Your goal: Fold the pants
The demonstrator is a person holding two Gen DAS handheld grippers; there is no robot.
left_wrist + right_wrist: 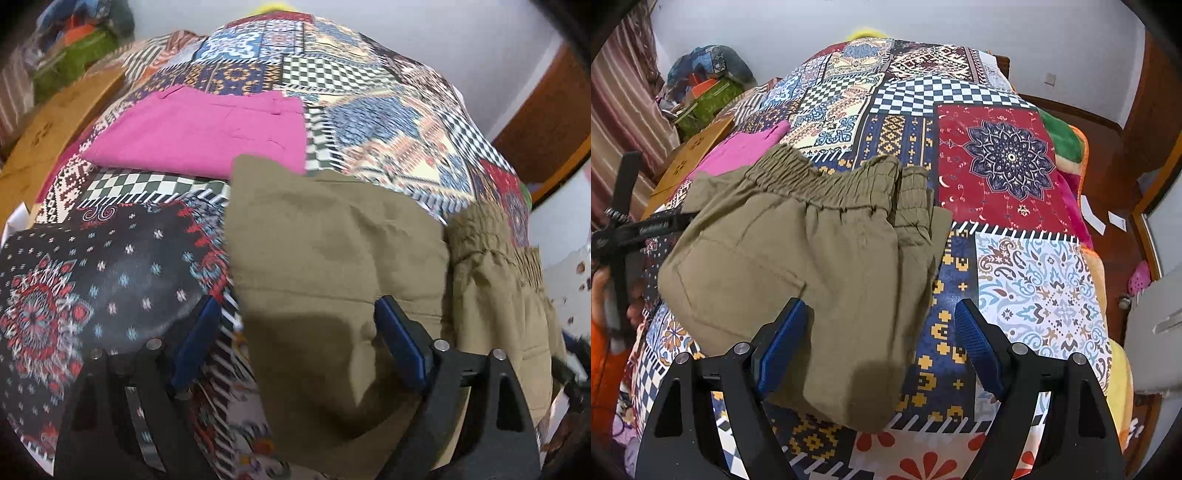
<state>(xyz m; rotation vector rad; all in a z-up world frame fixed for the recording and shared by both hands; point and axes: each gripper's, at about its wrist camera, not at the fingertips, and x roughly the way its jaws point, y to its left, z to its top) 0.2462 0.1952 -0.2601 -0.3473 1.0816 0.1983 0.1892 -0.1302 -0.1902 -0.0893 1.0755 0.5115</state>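
Observation:
Khaki pants (332, 240) lie folded on the patchwork bedspread (388, 122); they also show in the right wrist view (812, 266), with the elastic waistband (827, 184) at the far side. My left gripper (295, 332) is open above the pants' near left part, holding nothing. My right gripper (882, 332) is open above the pants' near right edge, holding nothing. The left gripper's black frame (631, 225) shows at the left of the right wrist view.
A folded pink garment (199, 129) lies beyond the khaki pants; it also shows in the right wrist view (738, 147). A wooden board (55, 122) and a pile of clothes (705, 85) stand left of the bed. Wooden floor (1108, 177) runs along the right.

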